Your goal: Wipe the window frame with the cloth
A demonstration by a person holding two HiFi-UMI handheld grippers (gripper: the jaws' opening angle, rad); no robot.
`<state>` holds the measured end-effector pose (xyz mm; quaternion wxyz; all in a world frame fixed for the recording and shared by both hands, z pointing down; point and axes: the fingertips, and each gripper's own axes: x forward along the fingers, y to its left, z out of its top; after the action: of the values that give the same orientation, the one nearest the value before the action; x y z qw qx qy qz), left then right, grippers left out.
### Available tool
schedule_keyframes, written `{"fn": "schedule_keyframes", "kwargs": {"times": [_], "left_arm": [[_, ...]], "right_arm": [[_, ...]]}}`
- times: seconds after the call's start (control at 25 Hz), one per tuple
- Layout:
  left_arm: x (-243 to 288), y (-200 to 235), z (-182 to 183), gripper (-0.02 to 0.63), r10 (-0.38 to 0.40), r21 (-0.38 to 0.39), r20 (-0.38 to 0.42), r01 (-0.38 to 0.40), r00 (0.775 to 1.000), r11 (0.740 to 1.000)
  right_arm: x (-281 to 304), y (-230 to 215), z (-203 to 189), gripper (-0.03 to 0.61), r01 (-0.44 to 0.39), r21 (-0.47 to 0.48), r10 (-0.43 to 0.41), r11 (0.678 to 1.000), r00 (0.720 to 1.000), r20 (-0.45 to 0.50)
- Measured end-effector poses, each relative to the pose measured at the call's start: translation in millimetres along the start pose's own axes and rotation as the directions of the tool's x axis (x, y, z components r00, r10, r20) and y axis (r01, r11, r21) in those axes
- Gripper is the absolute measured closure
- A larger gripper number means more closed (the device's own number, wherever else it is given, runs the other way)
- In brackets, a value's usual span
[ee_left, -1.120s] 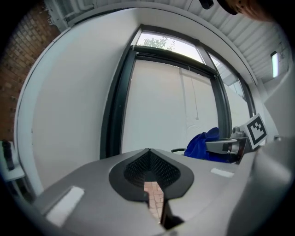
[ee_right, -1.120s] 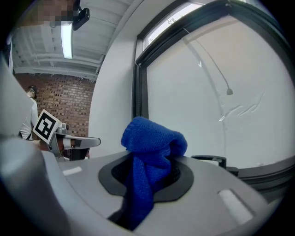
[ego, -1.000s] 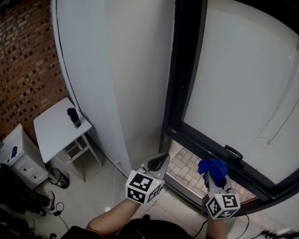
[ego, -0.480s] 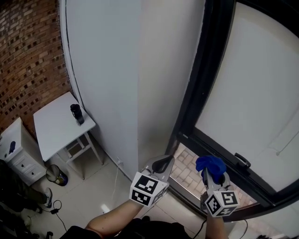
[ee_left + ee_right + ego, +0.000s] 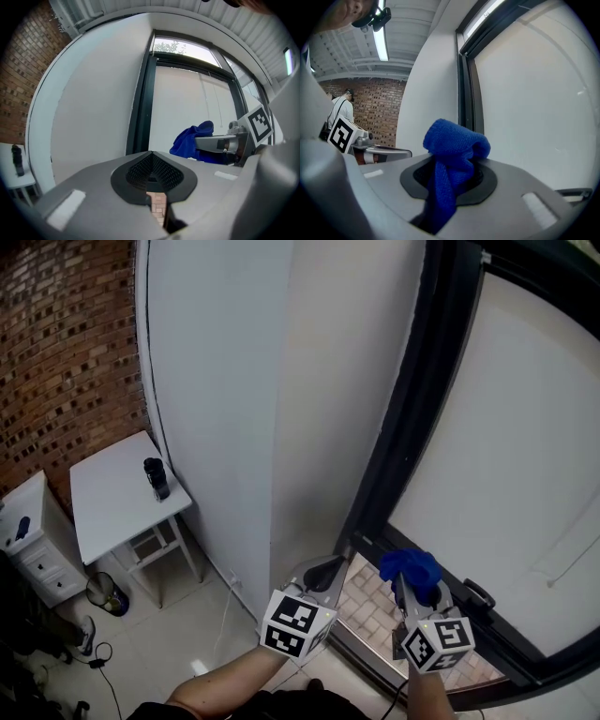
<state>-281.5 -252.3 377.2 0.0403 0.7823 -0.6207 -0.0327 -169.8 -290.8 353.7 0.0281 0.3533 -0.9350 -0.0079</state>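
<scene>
Blue cloth (image 5: pixel 409 568), bunched and clamped between the fingers of the right gripper (image 5: pixel 415 594), near the lower corner of the dark window frame (image 5: pixel 398 442). Left gripper (image 5: pixel 323 570) alongside, fingers clenched on nothing.

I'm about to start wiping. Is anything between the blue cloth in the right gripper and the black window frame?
Nothing visible does. The right gripper is shut on the cloth, and only open air lies between it and the window frame. The left gripper sits aside, shut.
</scene>
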Motion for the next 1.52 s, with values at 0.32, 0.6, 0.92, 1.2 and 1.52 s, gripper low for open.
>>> {"fn": "schedule_keyframes", "kwargs": {"times": [0.32, 0.6, 0.92, 1.2, 1.52], "left_arm": [[36, -4, 21, 0.624, 0.011, -0.02, -0.052, -0.012, 0.999, 1.0], [66, -3, 69, 0.624, 0.017, 0.044, -0.014, -0.016, 1.0, 0.999], [81, -7, 138, 0.624, 0.017, 0.099, 0.07, -0.024, 0.997, 0.995], [93, -11, 189, 0.624, -0.014, 0.127, 0.114, -0.001, 0.993, 0.992], [97, -19, 256, 0.624, -0.041, 0.137, 0.218, 0.011, 0.975, 0.991]], "right_arm": [[38, -22, 43, 0.489, -0.082, -0.022, 0.083, 0.996, 0.995, 0.057], [60, -37, 93, 0.489, -0.122, -0.093, 0.13, 0.988, 0.988, 0.084], [69, -44, 143, 0.489, -0.158, -0.084, 0.167, 0.984, 0.978, 0.126], [78, -47, 194, 0.489, -0.157, -0.132, 0.18, 0.979, 0.967, 0.183], [88, -48, 254, 0.489, -0.148, -0.234, 0.199, 0.961, 0.956, 0.214]]}}
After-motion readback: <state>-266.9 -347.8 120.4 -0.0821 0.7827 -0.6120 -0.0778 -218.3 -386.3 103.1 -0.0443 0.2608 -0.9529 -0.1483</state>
